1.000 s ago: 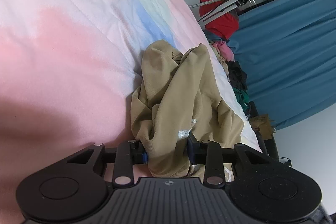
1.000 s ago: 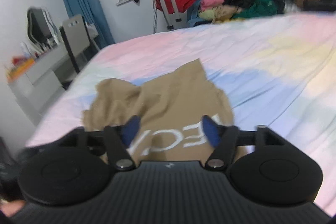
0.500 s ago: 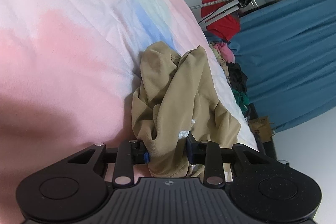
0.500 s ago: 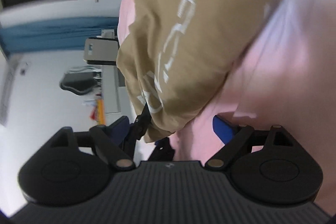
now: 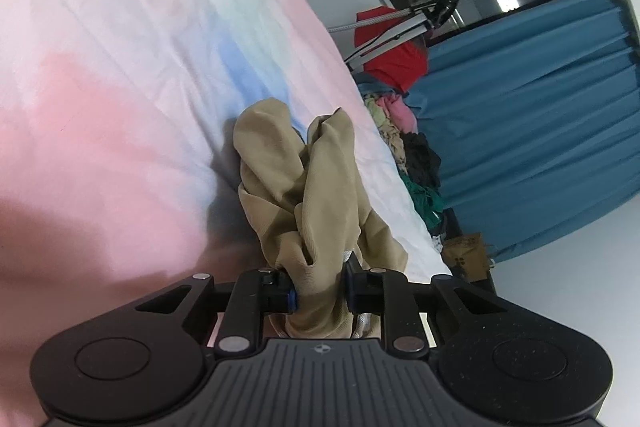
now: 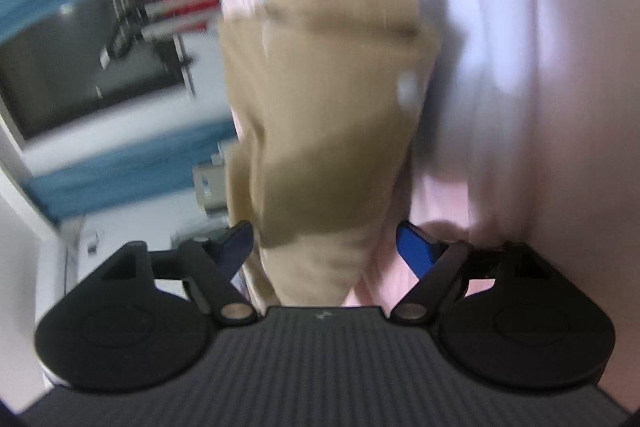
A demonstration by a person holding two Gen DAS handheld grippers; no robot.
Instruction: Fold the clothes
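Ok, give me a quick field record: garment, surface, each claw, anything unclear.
garment: tan shirt, bunched, lifted at the near end
surface: pastel bedspread
left claw: shut on a bunch of the shirt
right claw: open, pads either side of the shirt's hanging end, not pinching
background: clothes pile at the bed's far edge, blue curtain
unclear: right view is motion-blurred; contact with the shirt can't be confirmed

The tan garment is soft, matt, finely ribbed cloth; the bedsheet is smooth, creased cotton-like fabric; the left tongs are matt black plastic.
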